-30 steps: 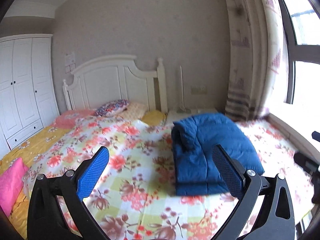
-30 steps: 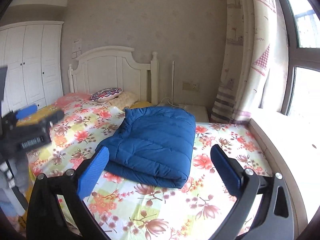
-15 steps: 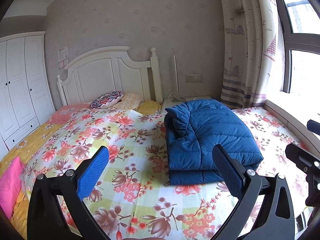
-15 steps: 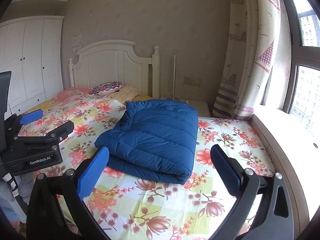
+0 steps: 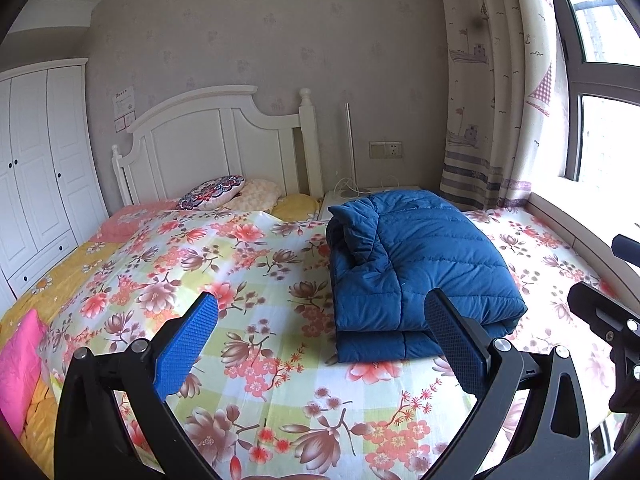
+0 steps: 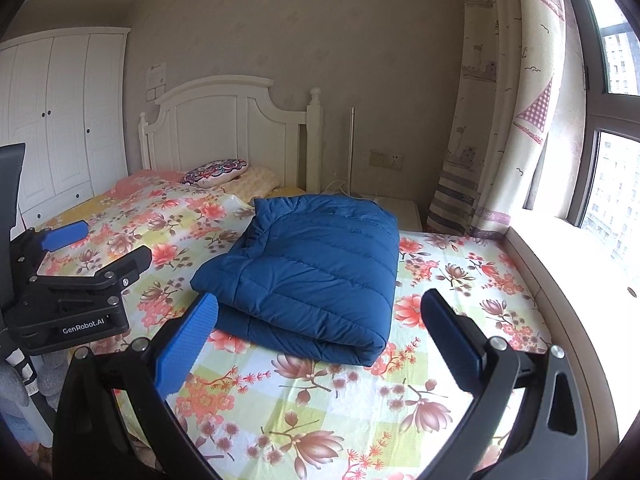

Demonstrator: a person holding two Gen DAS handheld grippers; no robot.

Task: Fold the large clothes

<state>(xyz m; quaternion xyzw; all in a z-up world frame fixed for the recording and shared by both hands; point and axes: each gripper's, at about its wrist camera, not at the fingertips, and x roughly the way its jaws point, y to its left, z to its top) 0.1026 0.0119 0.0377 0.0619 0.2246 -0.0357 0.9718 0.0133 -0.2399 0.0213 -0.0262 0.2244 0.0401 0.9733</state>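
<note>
A blue quilted down jacket (image 5: 416, 272) lies folded into a thick rectangle on the floral bedsheet (image 5: 248, 276); it also shows in the right wrist view (image 6: 316, 276). My left gripper (image 5: 320, 344) is open and empty, held above the sheet in front of the jacket and a little to its left. My right gripper (image 6: 320, 344) is open and empty, held in front of the jacket's near folded edge. Neither gripper touches the jacket. The left gripper's body (image 6: 76, 292) shows at the left of the right wrist view.
A white headboard (image 5: 216, 148) and pillows (image 5: 216, 194) are at the bed's far end. A white wardrobe (image 5: 36, 168) stands at left. A nightstand (image 6: 400, 212), curtain (image 5: 496, 100) and window sill (image 6: 568, 264) are at right. A pink cloth (image 5: 20, 360) lies at the near left.
Both grippers have drawn back and risen from the bed, so the folded jacket sits farther away and lower in view. The jacket has not moved. Both grippers stay open.
</note>
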